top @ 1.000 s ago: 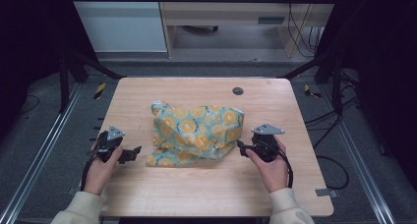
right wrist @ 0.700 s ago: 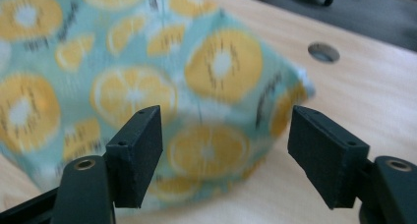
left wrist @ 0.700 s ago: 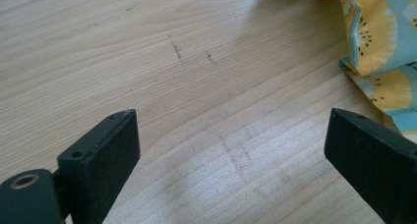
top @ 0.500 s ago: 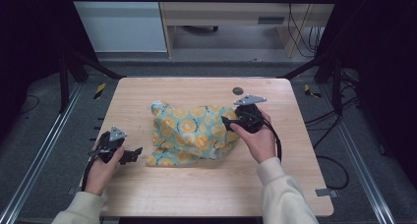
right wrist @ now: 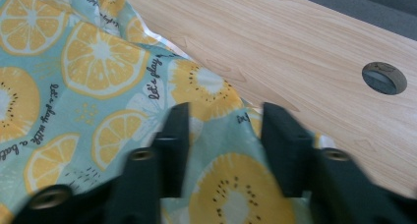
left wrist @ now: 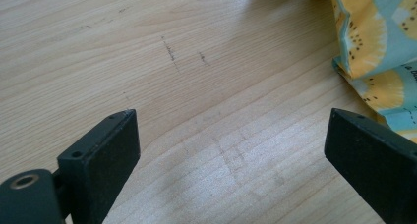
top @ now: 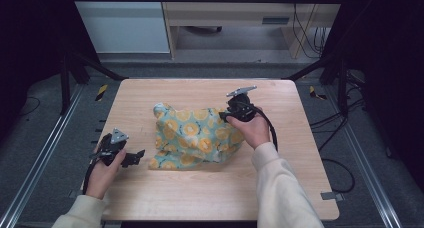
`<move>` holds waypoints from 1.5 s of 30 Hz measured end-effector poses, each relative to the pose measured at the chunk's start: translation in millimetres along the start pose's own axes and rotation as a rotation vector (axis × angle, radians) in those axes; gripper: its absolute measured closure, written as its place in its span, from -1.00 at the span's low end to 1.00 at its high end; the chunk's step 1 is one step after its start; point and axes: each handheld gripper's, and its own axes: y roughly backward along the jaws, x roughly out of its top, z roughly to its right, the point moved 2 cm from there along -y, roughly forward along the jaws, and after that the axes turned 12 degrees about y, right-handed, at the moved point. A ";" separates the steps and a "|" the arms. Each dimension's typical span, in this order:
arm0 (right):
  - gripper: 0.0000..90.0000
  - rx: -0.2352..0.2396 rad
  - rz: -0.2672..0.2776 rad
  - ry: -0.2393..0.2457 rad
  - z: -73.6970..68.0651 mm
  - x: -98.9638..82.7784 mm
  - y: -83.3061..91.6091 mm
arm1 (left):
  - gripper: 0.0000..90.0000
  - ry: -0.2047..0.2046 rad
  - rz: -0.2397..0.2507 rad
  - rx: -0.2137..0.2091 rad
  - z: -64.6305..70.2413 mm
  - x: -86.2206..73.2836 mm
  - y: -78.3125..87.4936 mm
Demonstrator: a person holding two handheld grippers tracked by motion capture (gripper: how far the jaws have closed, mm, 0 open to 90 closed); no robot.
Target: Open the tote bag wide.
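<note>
My left gripper [top: 134,158] near table's [top: 200,198] left edge, jaws spread wide over bare wood, just beside cloth's near-left corner. Lemon-print cloth [top: 197,135] rumpled at table's middle. My right gripper [top: 224,116] over cloth's far-right corner, jaws part-spread astride fabric fold, not pinching. Round grommet [right wrist: 384,77] near far edge.

Two handheld grippers, both black. Left gripper [top: 131,158] fitted with a grey three-cornered plate on top and a black cable trailing back past the hand; jaws flat, rectangular, matt black, each drilled with small holes, one brass-ringed socket at the base. Right gripper [top: 223,116] likewise topped by a grey plate, black cable looped behind the wrist. Sleeves [top: 280,188] cream-coloured, long, loose at both forearms.
</note>
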 end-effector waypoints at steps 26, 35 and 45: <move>1.00 0.168 0.268 0.146 -95.0 -29.4 91.6 | -0.86 0.001 -0.010 0.011 -1.6 -0.9 0.5; 1.00 0.261 0.247 0.169 -131.0 -64.8 92.6 | -0.86 0.002 -0.011 0.013 -1.1 -1.2 0.0; 0.99 0.294 0.167 0.114 -139.5 -105.1 66.8 | -0.86 0.005 -0.010 0.010 -1.4 -1.3 0.6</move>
